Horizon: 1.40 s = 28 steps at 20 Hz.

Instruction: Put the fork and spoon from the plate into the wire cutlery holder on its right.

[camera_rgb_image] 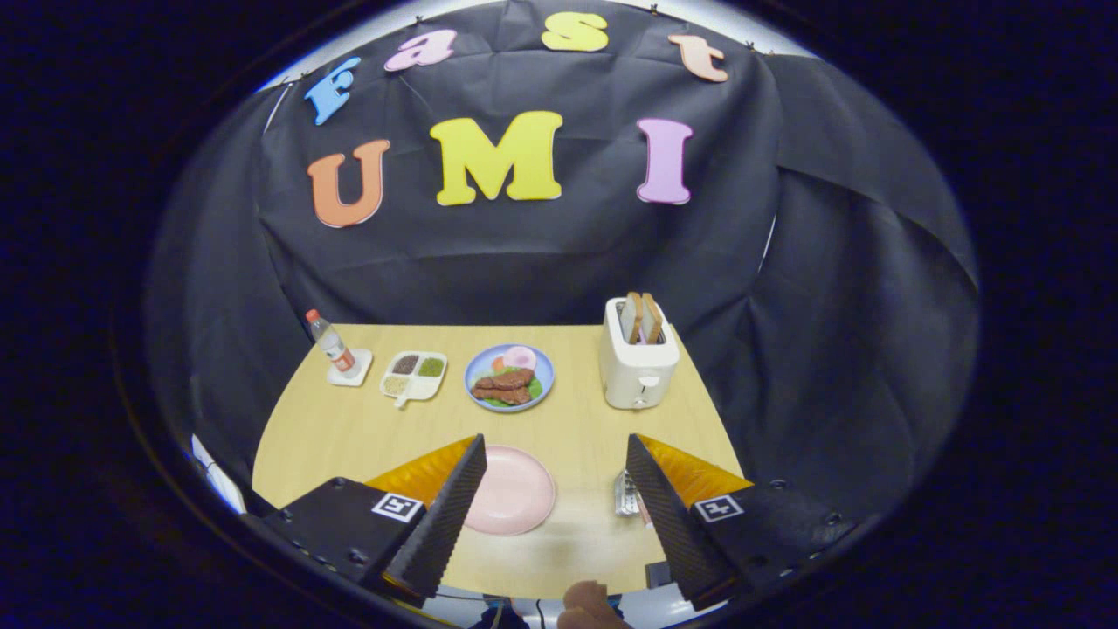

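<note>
Overhead, the gripper (555, 454) hangs with jaws wide apart above the wooden table (576, 419), black cloth behind.

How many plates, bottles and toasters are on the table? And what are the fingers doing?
Plates: 2, a pink plate and a blue plate with food
Divided dishes: 1
Bottles: 1
Toasters: 1
Total: 5
The gripper fingers are open, holding nothing.

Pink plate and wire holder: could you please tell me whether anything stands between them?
Nothing visible: bare table separates the pink plate from the wire holder, half hidden by the open tongs.
</note>
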{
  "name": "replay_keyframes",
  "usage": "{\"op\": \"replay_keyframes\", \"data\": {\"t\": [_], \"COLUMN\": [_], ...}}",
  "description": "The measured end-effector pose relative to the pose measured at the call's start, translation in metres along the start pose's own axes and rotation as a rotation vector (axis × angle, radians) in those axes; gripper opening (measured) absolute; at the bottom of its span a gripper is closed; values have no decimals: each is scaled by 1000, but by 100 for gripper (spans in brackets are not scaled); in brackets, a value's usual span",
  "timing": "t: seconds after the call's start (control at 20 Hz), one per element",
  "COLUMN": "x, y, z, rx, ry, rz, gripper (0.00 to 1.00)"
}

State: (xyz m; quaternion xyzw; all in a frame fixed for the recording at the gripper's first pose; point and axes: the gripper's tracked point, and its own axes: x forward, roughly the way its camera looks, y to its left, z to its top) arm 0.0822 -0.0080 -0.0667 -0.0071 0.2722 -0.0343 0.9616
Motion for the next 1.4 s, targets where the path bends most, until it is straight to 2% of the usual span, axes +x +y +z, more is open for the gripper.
{"op": "replay_keyframes", "data": {"t": [0.3, 0.5, 0.75, 1.4], "x": [-58, -91, -126, -130], "y": [49, 65, 72, 62], "z": [44, 53, 69, 79], "rx": [-20, -82, -94, -94], "ry": [-303, -411, -577, -598], "rz": [48, 35, 44, 19], "gripper": [96, 97, 96, 96]}}
